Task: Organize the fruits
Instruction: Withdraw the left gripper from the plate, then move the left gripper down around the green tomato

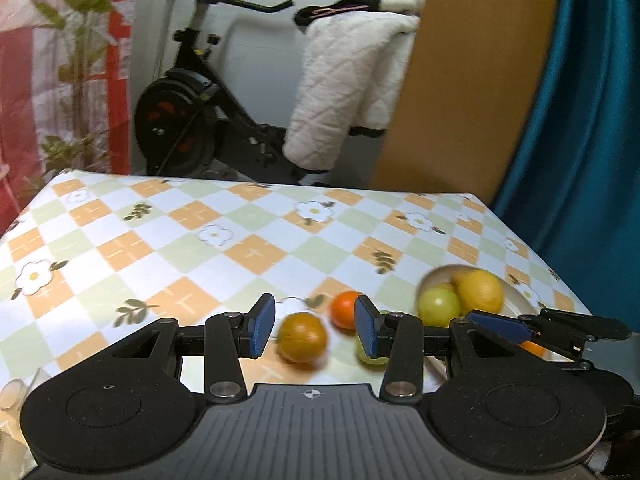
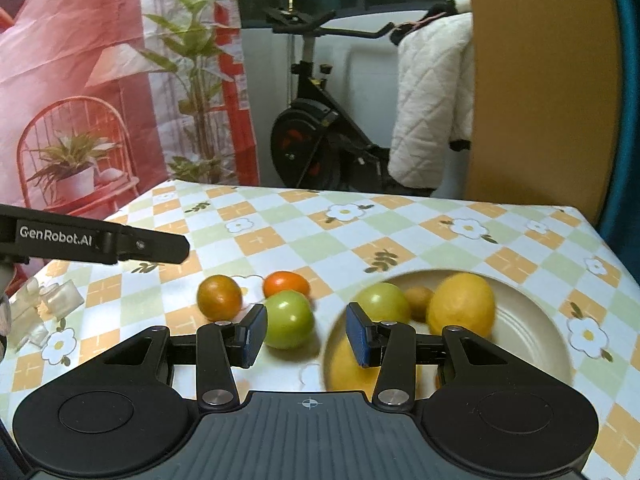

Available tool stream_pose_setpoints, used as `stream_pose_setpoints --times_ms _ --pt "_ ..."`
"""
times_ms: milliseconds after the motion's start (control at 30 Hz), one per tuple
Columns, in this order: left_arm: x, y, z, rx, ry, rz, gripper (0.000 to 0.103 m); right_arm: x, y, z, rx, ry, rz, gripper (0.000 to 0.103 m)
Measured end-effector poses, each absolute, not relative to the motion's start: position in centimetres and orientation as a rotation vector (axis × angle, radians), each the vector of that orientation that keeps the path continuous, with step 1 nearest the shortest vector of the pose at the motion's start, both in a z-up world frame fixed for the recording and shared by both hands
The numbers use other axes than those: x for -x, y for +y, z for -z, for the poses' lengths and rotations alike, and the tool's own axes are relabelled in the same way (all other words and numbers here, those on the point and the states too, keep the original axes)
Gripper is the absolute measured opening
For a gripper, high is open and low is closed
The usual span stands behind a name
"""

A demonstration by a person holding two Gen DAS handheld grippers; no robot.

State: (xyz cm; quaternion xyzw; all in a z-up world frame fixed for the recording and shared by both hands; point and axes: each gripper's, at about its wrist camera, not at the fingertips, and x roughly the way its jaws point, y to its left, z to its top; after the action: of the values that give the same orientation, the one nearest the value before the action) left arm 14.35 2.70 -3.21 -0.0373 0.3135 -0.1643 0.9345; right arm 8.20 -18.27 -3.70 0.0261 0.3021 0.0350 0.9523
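A cream plate on the checked tablecloth holds a large yellow fruit, a green fruit, a small brown fruit and another yellow fruit near its front rim. On the cloth left of the plate lie a brownish-orange fruit, a bright orange fruit and a green fruit. My right gripper is open and empty, low over the cloth, with the loose green fruit just ahead of its gap. My left gripper is open and empty, with the brownish-orange fruit between its fingers.
The right gripper's fingers show at the right of the left wrist view, over the plate. The left gripper's finger reaches in from the left. Clear plastic bits lie at the table's left edge. An exercise bike stands beyond the far edge.
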Motion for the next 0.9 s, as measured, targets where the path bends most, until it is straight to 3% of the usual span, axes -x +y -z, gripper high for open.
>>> stream_pose_setpoints --times_ms 900 --pt "-16.5 1.7 5.1 0.13 0.684 0.392 0.045 -14.1 -15.5 7.4 0.103 0.722 -0.155 0.044"
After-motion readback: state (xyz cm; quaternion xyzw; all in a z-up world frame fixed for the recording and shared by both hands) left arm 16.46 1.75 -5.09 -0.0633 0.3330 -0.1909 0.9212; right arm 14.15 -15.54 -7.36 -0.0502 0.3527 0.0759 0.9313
